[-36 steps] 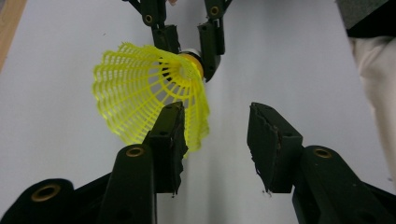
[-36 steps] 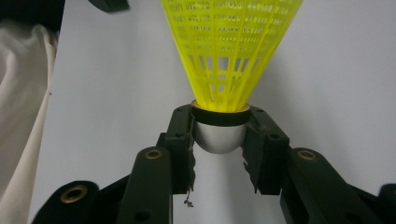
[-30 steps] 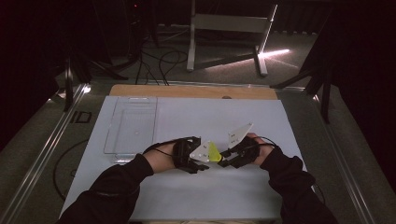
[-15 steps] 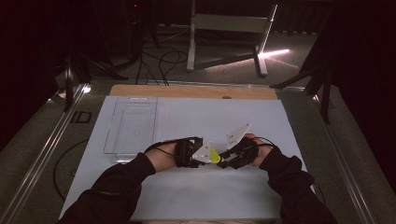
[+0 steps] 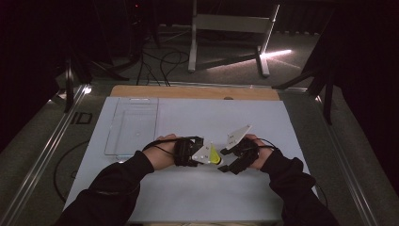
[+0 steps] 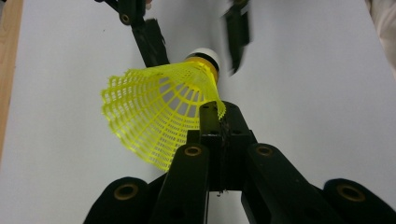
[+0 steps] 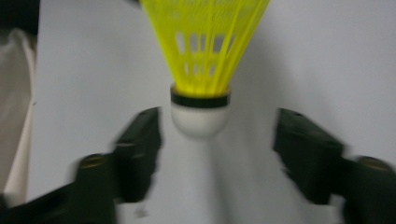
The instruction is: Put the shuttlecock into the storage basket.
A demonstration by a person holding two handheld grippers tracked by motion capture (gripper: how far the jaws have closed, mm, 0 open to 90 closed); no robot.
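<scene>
A clear plastic tray (image 5: 133, 125) lies flat on the white surface (image 5: 197, 193), off to the left of the left tongs (image 5: 210, 157) and farther from the person than they are. Past both tongs, a strip of bare wood (image 5: 188, 92) edges the far side of the surface. Well beyond that, on the dim floor, stands a grey metal frame (image 5: 230, 28), with black cables (image 5: 157, 61) trailing to its left and a streak of light (image 5: 277, 53) to its right.
</scene>
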